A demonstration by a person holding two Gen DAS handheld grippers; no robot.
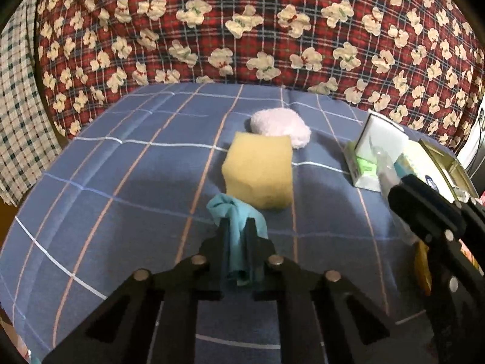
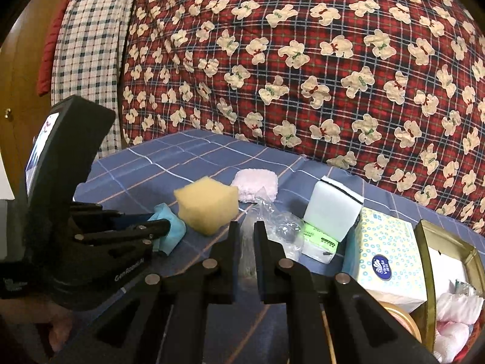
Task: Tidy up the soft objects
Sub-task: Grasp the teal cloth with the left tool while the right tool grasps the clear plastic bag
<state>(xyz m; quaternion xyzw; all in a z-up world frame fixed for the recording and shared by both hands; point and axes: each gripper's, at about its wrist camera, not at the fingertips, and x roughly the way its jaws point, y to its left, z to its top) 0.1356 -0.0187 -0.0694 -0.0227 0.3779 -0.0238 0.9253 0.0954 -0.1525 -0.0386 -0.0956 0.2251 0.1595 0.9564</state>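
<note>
Teal cloth (image 1: 239, 236) bunched just in front of yellow sponge (image 1: 260, 171), pinched in left gripper (image 1: 237, 227) jaws; may slip free. Right of sponge, clear plastic bag (image 2: 272, 227) clamped by right gripper (image 2: 246, 230); could tear.

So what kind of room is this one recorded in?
Most likely a bedroom at home: the work surface is a blue checked bedsheet, a bulky red plaid quilt with a bear print is heaped behind it, and a tissue box sits alongside.
</note>
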